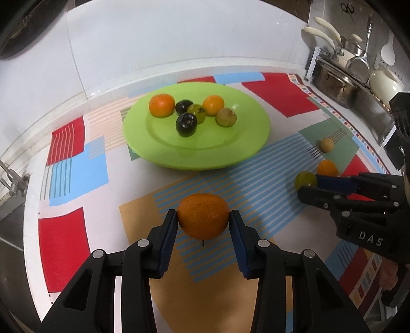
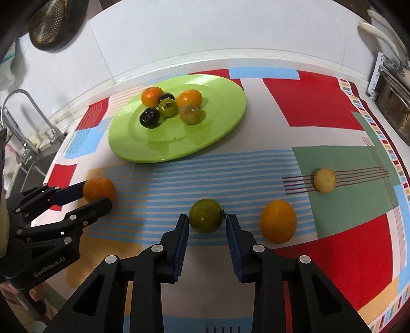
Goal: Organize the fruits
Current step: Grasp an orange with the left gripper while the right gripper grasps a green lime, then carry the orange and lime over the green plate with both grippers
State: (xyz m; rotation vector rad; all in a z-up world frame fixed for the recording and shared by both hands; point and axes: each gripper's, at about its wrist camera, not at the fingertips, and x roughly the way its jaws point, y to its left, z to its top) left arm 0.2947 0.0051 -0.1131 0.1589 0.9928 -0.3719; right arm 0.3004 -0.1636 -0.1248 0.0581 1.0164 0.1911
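Note:
A green plate [image 1: 159, 143] [image 2: 225, 120] at the back of the mat holds several fruits: two oranges, two dark fruits, a green one and a brownish one. My left gripper [image 1: 203, 217] [image 2: 98, 194] is shut on an orange [image 1: 203, 216] [image 2: 99, 189] and holds it above the mat. My right gripper [image 2: 207, 217] [image 1: 307, 183] has its fingers on either side of a green tomato [image 2: 205, 215] [image 1: 305, 179] lying on the mat, touching or nearly touching it. Another orange [image 2: 278, 221] [image 1: 327, 167] and a pale yellow fruit [image 2: 325, 180] [image 1: 327, 144] lie to the right.
A colourful patterned mat [image 1: 282, 94] [image 2: 312, 100] covers the counter. A faucet [image 2: 28, 120] and sink edge are at the left. Pots and utensils [image 1: 340, 79] stand at the back right. A dark colander [image 2: 55, 23] hangs on the wall.

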